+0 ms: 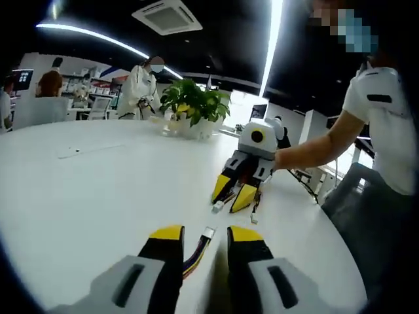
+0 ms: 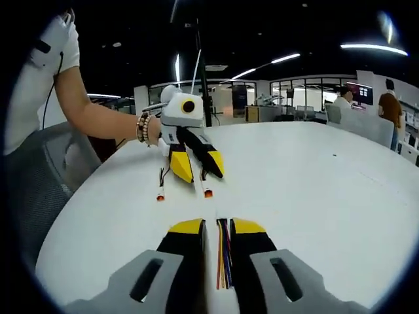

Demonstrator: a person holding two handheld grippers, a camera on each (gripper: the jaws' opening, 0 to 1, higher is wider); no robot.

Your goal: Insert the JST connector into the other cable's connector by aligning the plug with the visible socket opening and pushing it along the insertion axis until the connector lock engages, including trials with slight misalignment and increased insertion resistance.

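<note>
On the white round table point(image 1: 98, 190) my left gripper point(image 1: 206, 233) has a multicoloured wire bundle point(image 1: 195, 256) between its yellow-tipped jaws, and a small white connector point(image 1: 208, 232) sticks out at the tips. Beyond it my right gripper point(image 1: 230, 198) rests tips-down on the table, with white cable ends point(image 1: 218, 206) lying below it. In the right gripper view my right gripper point(image 2: 218, 227) is shut on coloured wires point(image 2: 222, 258). Facing it, the left gripper point(image 2: 204, 176) stands on the table point(image 2: 314, 190), with orange-tipped cable ends point(image 2: 207, 193) lying by its fingers.
A potted green plant point(image 1: 193, 104) stands at the table's far side. A person's forearm point(image 1: 314, 147) reaches in from the table edge, beside a grey chair point(image 2: 59, 170). Other people stand far back in the room.
</note>
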